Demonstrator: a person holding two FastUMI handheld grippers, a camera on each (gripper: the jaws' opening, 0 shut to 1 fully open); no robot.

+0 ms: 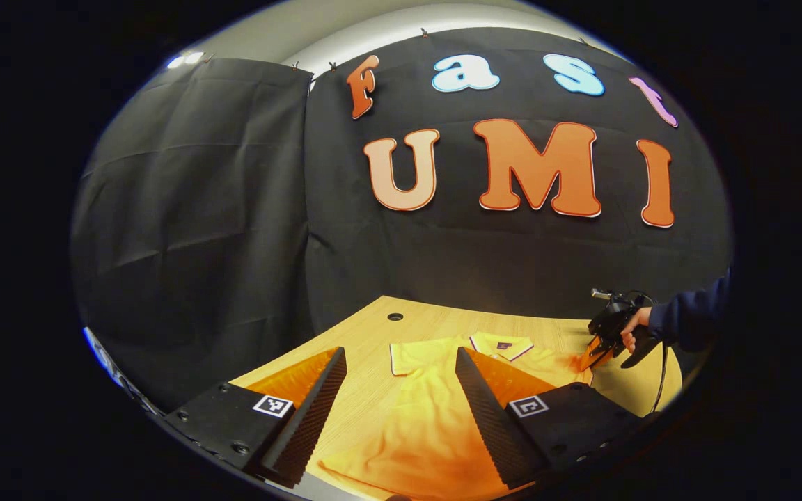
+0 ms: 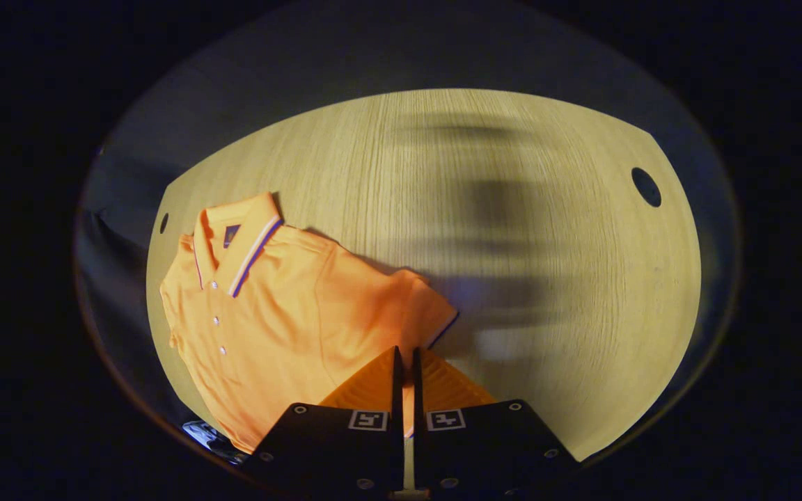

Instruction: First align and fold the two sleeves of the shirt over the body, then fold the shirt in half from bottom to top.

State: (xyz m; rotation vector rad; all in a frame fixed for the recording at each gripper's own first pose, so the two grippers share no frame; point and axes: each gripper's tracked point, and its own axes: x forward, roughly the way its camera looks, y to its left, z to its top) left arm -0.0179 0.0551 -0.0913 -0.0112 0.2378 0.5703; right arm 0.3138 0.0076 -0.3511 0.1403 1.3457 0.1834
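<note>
An orange polo shirt (image 1: 429,417) lies flat on the wooden table (image 1: 373,327), collar (image 1: 502,344) at the far end. My left gripper (image 1: 399,353) hovers open over the shirt's lower body, its fingers spread wide with nothing between them. In the right gripper view the shirt (image 2: 269,306) lies to the left with its collar (image 2: 241,243) and buttons up. My right gripper (image 2: 404,351) is shut on the hem of the near sleeve (image 2: 429,313). In the left gripper view, a hand holds that right gripper (image 1: 599,355) at the shirt's right sleeve.
The table (image 2: 512,209) stretches bare beyond the shirt, with a round hole (image 2: 646,186) near one corner and another hole (image 1: 395,316) at the far edge. A dark-sleeved arm (image 1: 693,320) reaches in from the right. Black cloth walls stand behind the table.
</note>
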